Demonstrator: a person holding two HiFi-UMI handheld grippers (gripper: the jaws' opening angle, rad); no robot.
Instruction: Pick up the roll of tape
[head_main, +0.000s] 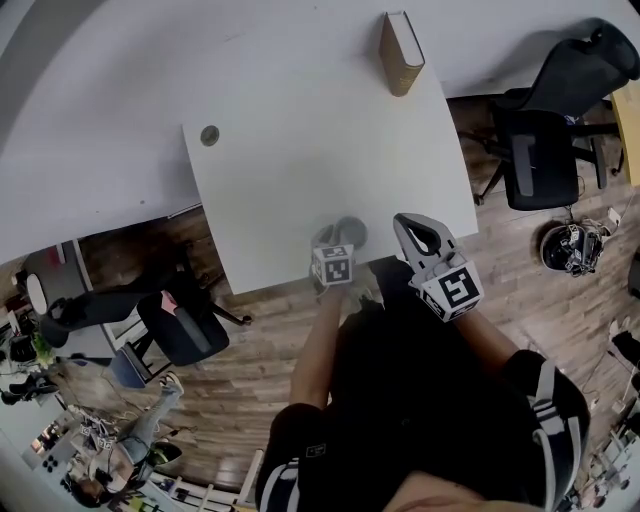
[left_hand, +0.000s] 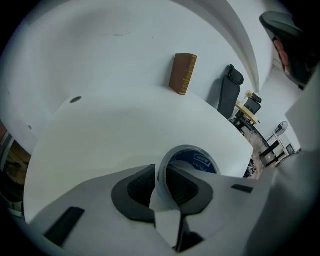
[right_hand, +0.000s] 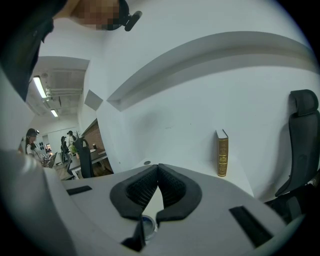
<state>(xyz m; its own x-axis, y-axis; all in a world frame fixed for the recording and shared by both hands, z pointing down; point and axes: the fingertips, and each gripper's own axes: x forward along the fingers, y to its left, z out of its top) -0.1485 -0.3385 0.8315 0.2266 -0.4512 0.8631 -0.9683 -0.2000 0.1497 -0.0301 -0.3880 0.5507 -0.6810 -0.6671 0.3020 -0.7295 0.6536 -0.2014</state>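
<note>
The roll of tape (head_main: 352, 231), grey with a blue label inside its core (left_hand: 194, 161), lies flat on the white table (head_main: 300, 120) close to the front edge. My left gripper (head_main: 336, 246) points steeply down onto it. In the left gripper view one pad stands outside the ring and the other inside it, and the roll's wall is pinched between them (left_hand: 161, 170). My right gripper (head_main: 402, 220) hovers just right of the roll, aimed roughly level across the table. Its pads (right_hand: 158, 167) meet at the tips with nothing between them.
A brown book (head_main: 401, 52) stands upright at the table's far edge. A round cable grommet (head_main: 209, 135) sits near the far left corner. A black office chair (head_main: 545, 130) stands to the right of the table, another (head_main: 180, 320) to its front left.
</note>
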